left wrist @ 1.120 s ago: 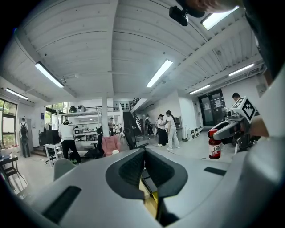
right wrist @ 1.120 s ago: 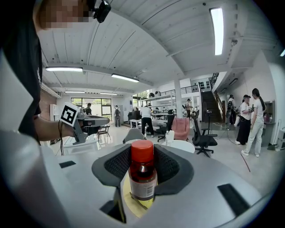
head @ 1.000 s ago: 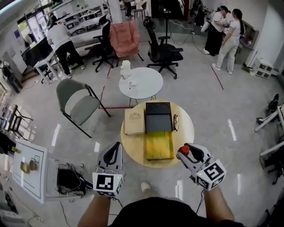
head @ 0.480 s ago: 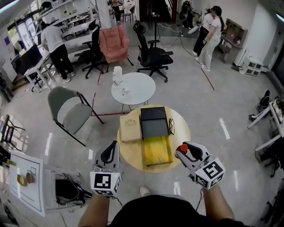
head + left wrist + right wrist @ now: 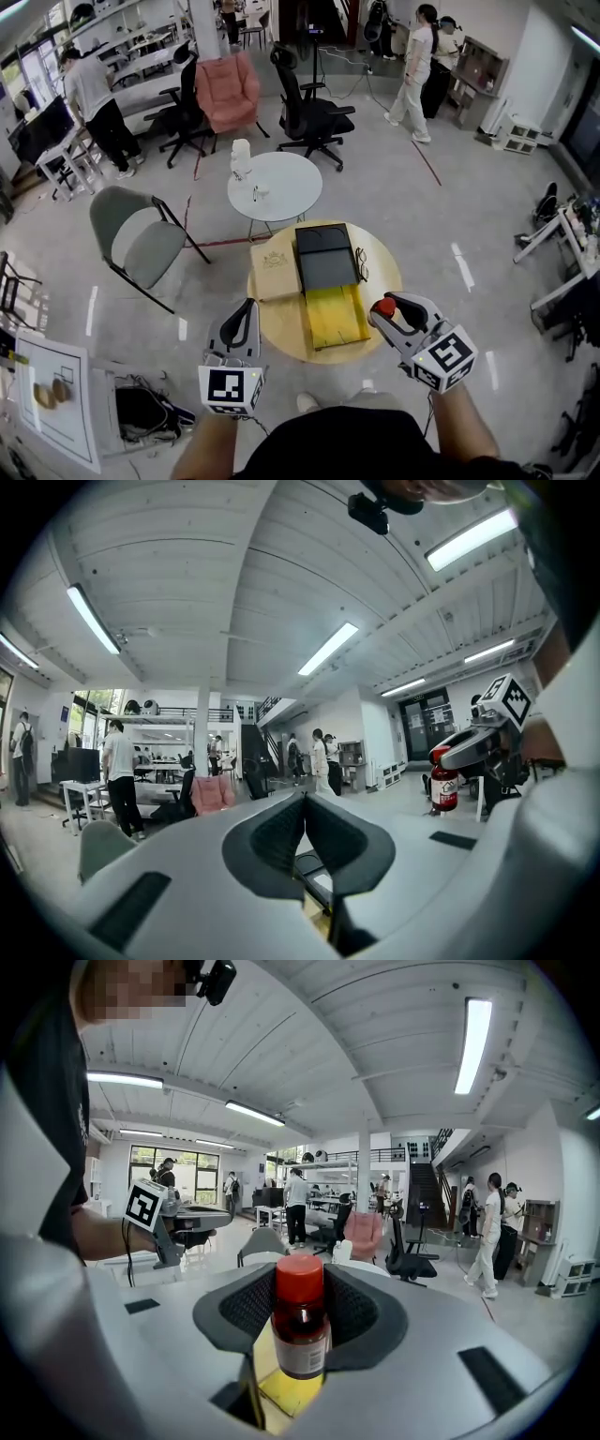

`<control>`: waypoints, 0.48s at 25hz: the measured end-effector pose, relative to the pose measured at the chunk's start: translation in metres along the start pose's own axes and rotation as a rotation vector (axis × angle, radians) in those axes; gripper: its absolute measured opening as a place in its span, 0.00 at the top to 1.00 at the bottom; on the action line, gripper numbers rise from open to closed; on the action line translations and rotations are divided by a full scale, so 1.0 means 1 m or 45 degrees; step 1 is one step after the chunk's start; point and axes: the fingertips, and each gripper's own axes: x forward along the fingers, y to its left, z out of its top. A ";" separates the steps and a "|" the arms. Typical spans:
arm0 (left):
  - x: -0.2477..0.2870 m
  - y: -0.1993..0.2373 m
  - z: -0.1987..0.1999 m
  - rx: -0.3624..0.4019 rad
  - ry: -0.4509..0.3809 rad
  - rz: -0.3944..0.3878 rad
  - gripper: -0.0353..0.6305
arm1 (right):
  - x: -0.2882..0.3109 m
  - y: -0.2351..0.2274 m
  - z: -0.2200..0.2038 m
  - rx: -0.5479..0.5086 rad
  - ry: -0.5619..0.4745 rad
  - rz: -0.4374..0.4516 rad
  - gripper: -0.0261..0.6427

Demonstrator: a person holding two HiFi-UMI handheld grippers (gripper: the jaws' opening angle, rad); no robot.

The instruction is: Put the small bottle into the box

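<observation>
A small bottle (image 5: 384,306) with a red cap and dark red contents stands upright between the jaws of my right gripper (image 5: 387,313), just off the right rim of the round wooden table (image 5: 382,279). The right gripper view shows the bottle (image 5: 300,1330) pinched in the right gripper (image 5: 300,1309). The open box (image 5: 335,317) lies mid-table, its inside yellow, with its black lid (image 5: 323,255) laid back behind it. My left gripper (image 5: 246,311) hovers by the table's left rim. The left gripper (image 5: 305,806) has its jaws together on nothing.
A beige closed box (image 5: 273,269) lies left of the black lid and a pair of glasses (image 5: 362,264) to its right. Behind stand a white round table (image 5: 277,186), a grey folding chair (image 5: 136,239), office chairs and several people. A crate with cables (image 5: 145,412) sits on the floor at the left.
The head view has shifted a little and the people at the back have walked on. Both grippers keep nearly the same places; the right one still grips the bottle.
</observation>
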 end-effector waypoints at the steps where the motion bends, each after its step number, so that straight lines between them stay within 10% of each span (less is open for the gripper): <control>1: 0.000 0.002 -0.001 0.007 -0.001 0.000 0.92 | 0.001 0.001 0.000 -0.001 0.005 -0.001 0.71; 12: -0.002 0.013 -0.004 0.023 0.022 0.032 0.92 | 0.003 0.000 -0.002 0.011 -0.002 0.007 0.71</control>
